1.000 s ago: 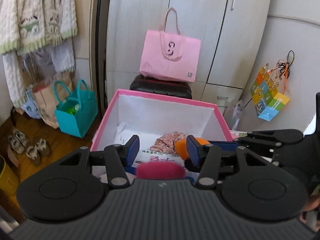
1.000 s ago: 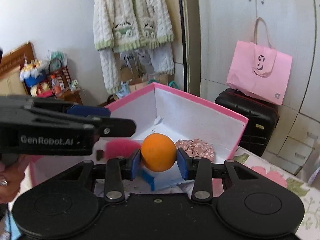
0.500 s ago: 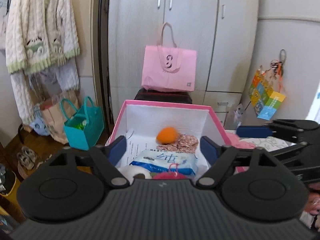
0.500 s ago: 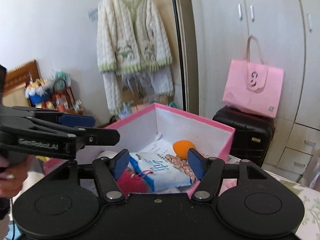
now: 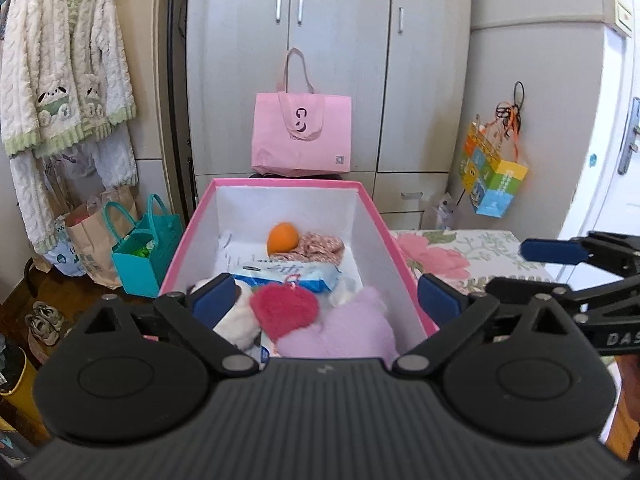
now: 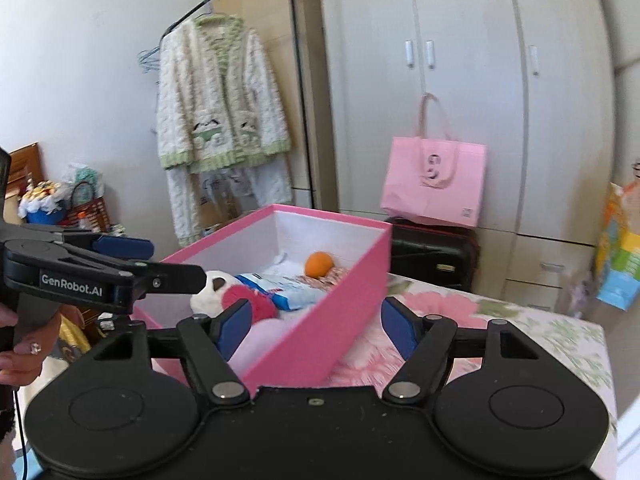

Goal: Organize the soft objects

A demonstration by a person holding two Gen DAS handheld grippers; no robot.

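Opening empty above the pink box point(image 5: 404, 252), left gripper point(image 5: 324, 300), right gripper point(image 6: 316, 320), orange ball point(image 5: 282, 237) inside, pink bag point(image 5: 302, 136) behind.

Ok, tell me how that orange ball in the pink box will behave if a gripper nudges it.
The orange ball is round, so it would probably roll. It rests against the floral cloth, which may stop it on that side. It looks small and likely light; whether it squashes I cannot tell.

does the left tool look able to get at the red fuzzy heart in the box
Probably yes: the red fuzzy heart lies on top in the open pink box, and the left tool, jaws opening and empty, faces it.
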